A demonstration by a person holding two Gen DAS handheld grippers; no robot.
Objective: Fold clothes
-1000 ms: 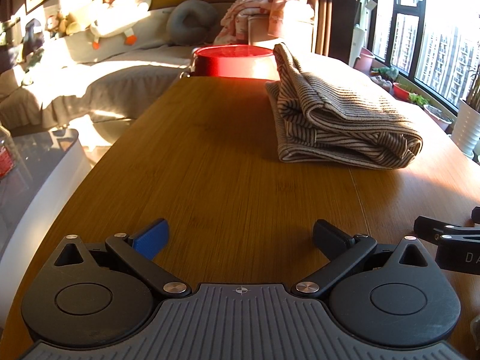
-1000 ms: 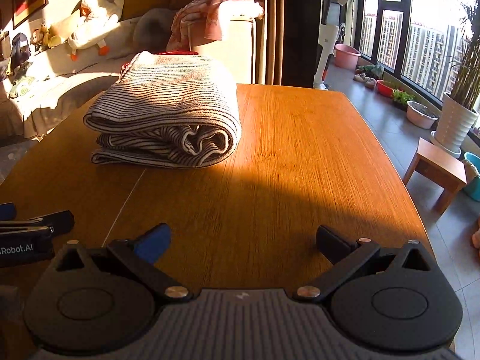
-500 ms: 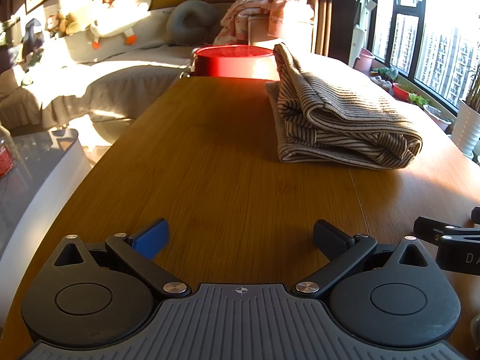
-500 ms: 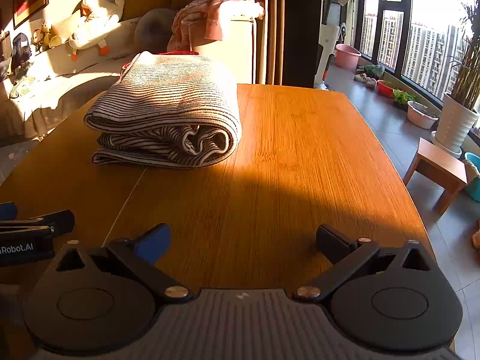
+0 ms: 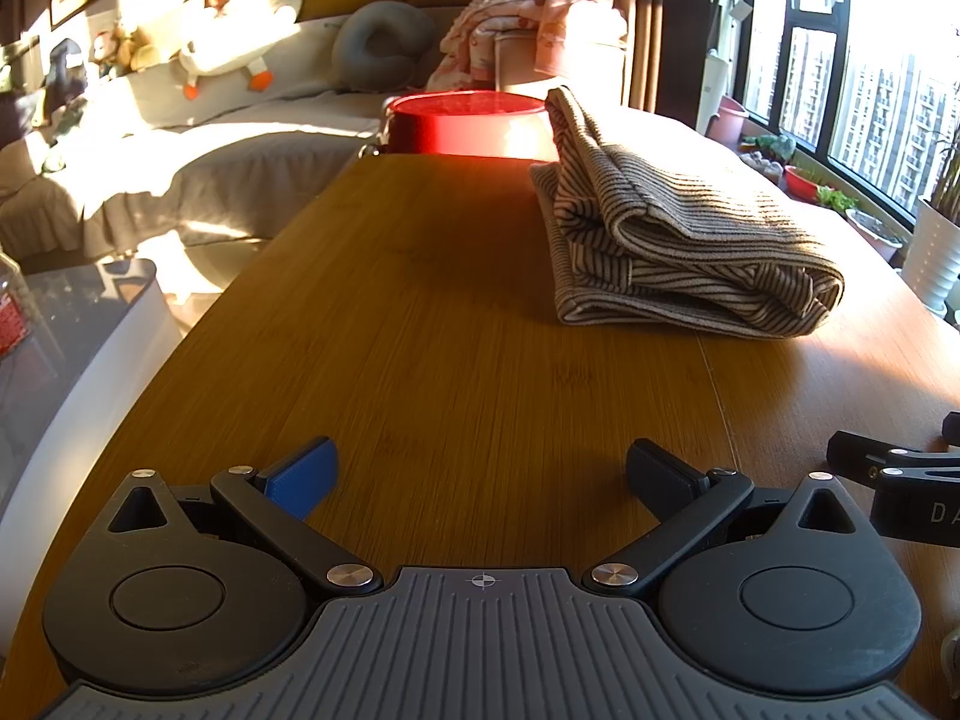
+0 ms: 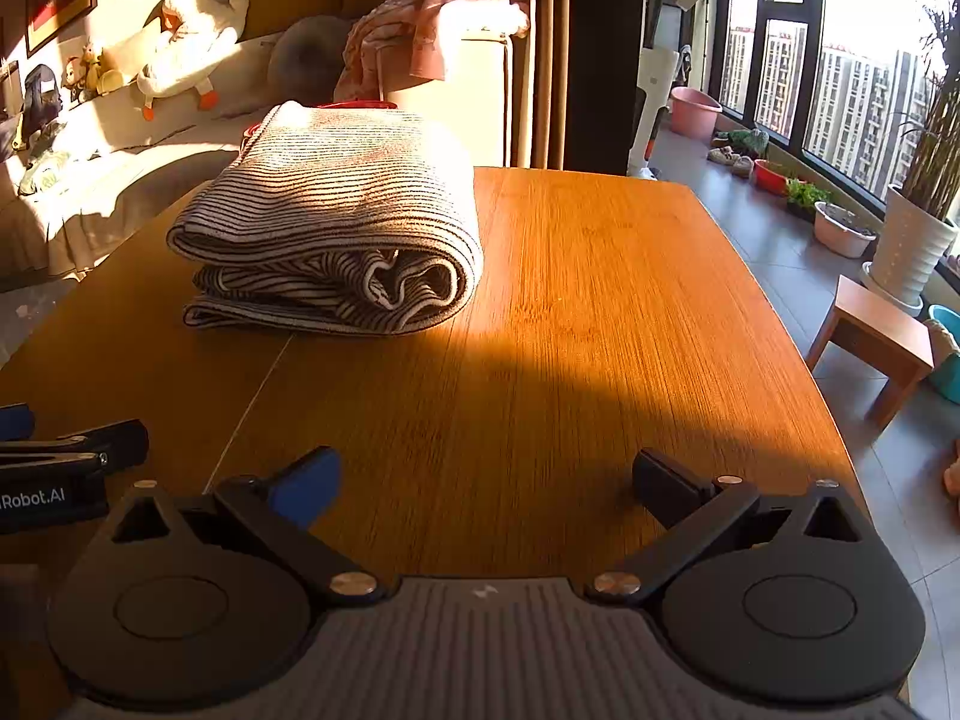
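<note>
Striped cloth (image 6: 336, 222) lay folded in a thick stack on the far side of the wooden counter (image 6: 570, 324), a red tub (image 5: 468, 132) just behind it. My left gripper (image 5: 480, 474) and right gripper (image 6: 486, 480) sat near, well apart from the cloth, jaws spread wide and gripping nothing.

Only two bits of writing can be read. In the right wrist view, the black body of the left claw (image 6: 72, 444), at the left edge over the tabletop (image 6: 600, 300), has white letters that say "Robot.AI"; the start of the word is cut off. In the left wrist view, the black body of the right claw (image 5: 894, 462), at the right edge, shows white letters "DA", and the rest is cut off.
</note>
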